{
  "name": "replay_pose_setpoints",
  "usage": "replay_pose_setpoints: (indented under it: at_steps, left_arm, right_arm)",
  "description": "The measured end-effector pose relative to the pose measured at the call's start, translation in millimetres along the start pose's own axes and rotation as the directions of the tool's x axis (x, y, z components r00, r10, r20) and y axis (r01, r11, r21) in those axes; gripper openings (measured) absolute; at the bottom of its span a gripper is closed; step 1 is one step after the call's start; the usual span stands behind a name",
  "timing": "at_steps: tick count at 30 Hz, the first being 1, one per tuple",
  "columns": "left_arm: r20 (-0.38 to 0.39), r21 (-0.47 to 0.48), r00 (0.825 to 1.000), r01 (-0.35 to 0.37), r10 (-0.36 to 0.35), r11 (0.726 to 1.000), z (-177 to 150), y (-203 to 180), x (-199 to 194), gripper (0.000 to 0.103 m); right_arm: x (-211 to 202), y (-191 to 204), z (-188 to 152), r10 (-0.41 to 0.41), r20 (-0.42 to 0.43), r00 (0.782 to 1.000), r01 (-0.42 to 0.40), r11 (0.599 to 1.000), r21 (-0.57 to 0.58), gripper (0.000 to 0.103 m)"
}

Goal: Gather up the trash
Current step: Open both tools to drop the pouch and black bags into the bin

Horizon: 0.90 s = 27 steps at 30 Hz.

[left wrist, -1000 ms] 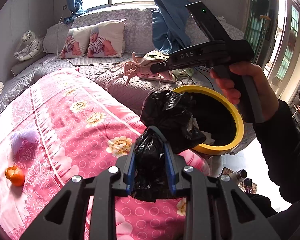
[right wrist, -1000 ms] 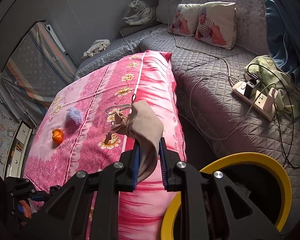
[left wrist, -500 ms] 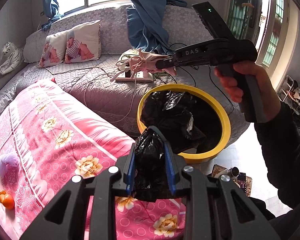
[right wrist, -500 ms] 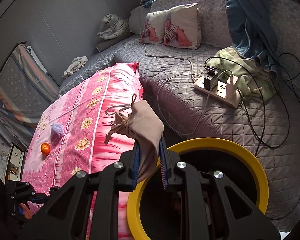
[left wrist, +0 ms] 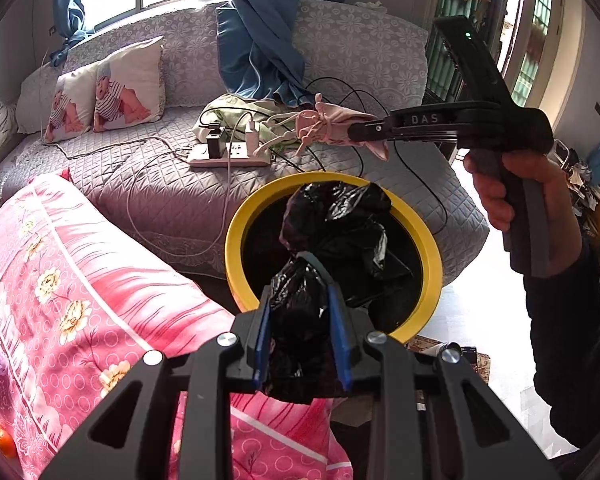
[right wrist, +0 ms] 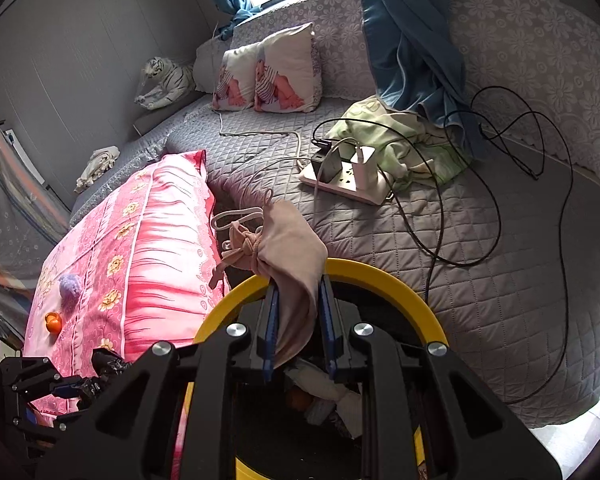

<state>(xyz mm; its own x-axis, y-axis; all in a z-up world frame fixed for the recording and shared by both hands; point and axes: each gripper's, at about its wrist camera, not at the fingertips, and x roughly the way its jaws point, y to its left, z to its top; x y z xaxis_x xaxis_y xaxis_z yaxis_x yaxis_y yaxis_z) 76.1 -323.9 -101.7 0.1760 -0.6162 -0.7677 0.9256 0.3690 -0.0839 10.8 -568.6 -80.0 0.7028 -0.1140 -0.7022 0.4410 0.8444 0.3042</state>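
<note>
My left gripper (left wrist: pixel 300 280) is shut on a crumpled black plastic bag (left wrist: pixel 332 224) and holds it over the near rim of the yellow-rimmed bin (left wrist: pixel 430 240). My right gripper (right wrist: pixel 298 280) is shut on a beige drawstring pouch (right wrist: pixel 288 240) and holds it above the far rim of the same bin (right wrist: pixel 400 284). In the left wrist view the right gripper (left wrist: pixel 364 130) with the pouch (left wrist: pixel 332 124) hangs above the bin's far side. Some trash lies inside the bin (right wrist: pixel 328 396).
A pink floral quilt (left wrist: pixel 80 280) lies left of the bin, with an orange (right wrist: pixel 53 322) and a purple fluffy ball (right wrist: pixel 69 285) on it. A grey quilted bed (right wrist: pixel 500 280) carries a power strip (right wrist: pixel 344 180) with cables, green cloth and pillows (right wrist: pixel 268 72).
Both grippers have swung toward the bin with their loads. The black bag and the pouch now hang over the bin's opening instead of over the quilt.
</note>
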Motion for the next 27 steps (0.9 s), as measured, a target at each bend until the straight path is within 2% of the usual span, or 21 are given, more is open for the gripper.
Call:
replay_pose_setpoints:
  at_steps: [8, 21, 23, 24, 25, 26, 27]
  left_arm:
    - [-0.055, -0.034, 0.998, 0.027, -0.029, 0.999, 12, -3, 37, 0.025]
    - [-0.092, -0.072, 0.994, 0.047, -0.054, 0.996, 24, -3, 65, 0.025]
    - [-0.092, -0.074, 0.994, 0.047, -0.054, 0.996, 25, -4, 66, 0.025]
    - [-0.090, -0.075, 0.994, 0.056, -0.063, 0.996, 25, -3, 66, 0.028]
    - [-0.092, -0.076, 0.992, 0.077, -0.084, 0.994, 24, -3, 65, 0.037]
    - [-0.092, -0.082, 0.991, 0.092, -0.099, 0.992, 24, -2, 64, 0.043]
    - [-0.084, -0.094, 0.992, 0.088, -0.096, 0.992, 23, 0, 63, 0.054]
  right_arm:
    - [-1, -19, -13, -0.095, -0.010, 0.995, 0.095, 0.995, 0.031, 0.018]
    - [15, -30, -20, -0.099, -0.056, 0.994, 0.102, 0.993, 0.061, 0.019]
    - [16, -31, -20, -0.096, -0.059, 0.994, 0.100, 0.993, 0.066, 0.023]
    - [16, -31, -21, -0.095, -0.058, 0.994, 0.099, 0.993, 0.070, 0.030]
    - [16, -33, -20, -0.096, -0.055, 0.994, 0.100, 0.992, 0.077, 0.038]
    - [15, -34, -19, -0.098, -0.050, 0.994, 0.102, 0.991, 0.086, 0.042]
    - [15, -36, -19, -0.102, -0.047, 0.994, 0.106, 0.990, 0.094, 0.043]
